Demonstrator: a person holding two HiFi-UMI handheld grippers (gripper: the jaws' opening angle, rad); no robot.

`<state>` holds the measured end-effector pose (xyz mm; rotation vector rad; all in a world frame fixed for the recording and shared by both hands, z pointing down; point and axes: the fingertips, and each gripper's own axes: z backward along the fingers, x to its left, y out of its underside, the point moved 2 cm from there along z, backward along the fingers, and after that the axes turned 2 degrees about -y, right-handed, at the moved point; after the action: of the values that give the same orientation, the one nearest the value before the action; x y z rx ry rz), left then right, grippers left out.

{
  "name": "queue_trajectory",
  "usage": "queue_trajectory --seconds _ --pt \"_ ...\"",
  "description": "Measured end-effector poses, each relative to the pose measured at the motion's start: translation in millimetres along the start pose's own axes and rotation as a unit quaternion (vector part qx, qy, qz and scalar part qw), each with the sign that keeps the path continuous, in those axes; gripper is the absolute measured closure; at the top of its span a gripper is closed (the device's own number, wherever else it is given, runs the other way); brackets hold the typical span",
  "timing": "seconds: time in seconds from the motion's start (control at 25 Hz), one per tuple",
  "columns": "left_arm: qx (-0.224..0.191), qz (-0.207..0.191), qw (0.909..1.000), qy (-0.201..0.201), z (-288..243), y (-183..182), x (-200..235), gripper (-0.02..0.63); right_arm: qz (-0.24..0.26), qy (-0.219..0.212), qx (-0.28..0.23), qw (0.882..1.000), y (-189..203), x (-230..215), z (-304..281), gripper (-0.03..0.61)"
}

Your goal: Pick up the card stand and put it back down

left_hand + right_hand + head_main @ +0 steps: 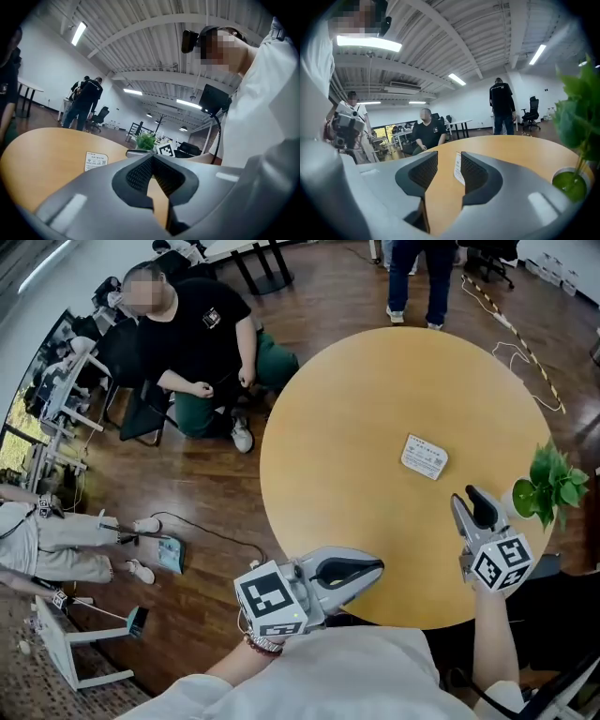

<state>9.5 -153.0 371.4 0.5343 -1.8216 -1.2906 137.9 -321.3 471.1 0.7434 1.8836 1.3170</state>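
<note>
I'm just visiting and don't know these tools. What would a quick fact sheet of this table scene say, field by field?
Surface: round wooden table
Card stand: on the table, right of its middle, touched by neither gripper
Plant: small green potted one at the table's right edge
Left gripper: over the near edge, jaws together, empty
Right gripper: beside the plant, jaws apart, nothing between them, aimed toward the card stand
Bystander: person in a black shirt seated left of the table
</note>
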Motion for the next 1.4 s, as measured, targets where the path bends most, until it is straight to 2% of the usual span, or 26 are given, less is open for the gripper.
queue_trajectory --seconds 0.16,0.4,0.68,0.72,0.84,1.0,1.16,1.4 --pt "-0.006 0.012 0.9998 -0.014 -1 -2 15 0.618 -0.002 -0.001 0.035 0.999 28 -45 -49 0.414" --pt "-0.002 0.033 0.9987 -0.039 -16 6 47 0.618 0.003 -0.035 0.071 0.997 57 -88 -101 0.414" --pt "0.004 0.073 0.9959 -0.053 -40 -6 75 0.618 0.05 -0.09 0.118 0.988 60 -106 -143 0.41" --pt "0.008 0.075 0.9957 -0.055 -43 -3 75 0.618 0.053 -0.095 0.117 0.987 62 -107 -144 0.422" --pt "0.015 0.084 0.994 -0.068 -45 10 81 0.618 0.057 -0.105 0.115 0.986 70 -109 -147 0.512" --pt "0.016 0.096 0.9908 -0.094 -32 11 95 0.619 0.057 -0.106 0.117 0.986 64 -97 -151 0.557" --pt "0.008 0.084 0.9928 -0.084 -19 11 80 0.618 0.045 -0.106 0.106 0.988 52 -71 -129 0.56" --pt "-0.008 0.057 0.9967 -0.056 19 15 43 0.62 0.047 -0.13 0.071 0.988 11 17 -60 0.56"
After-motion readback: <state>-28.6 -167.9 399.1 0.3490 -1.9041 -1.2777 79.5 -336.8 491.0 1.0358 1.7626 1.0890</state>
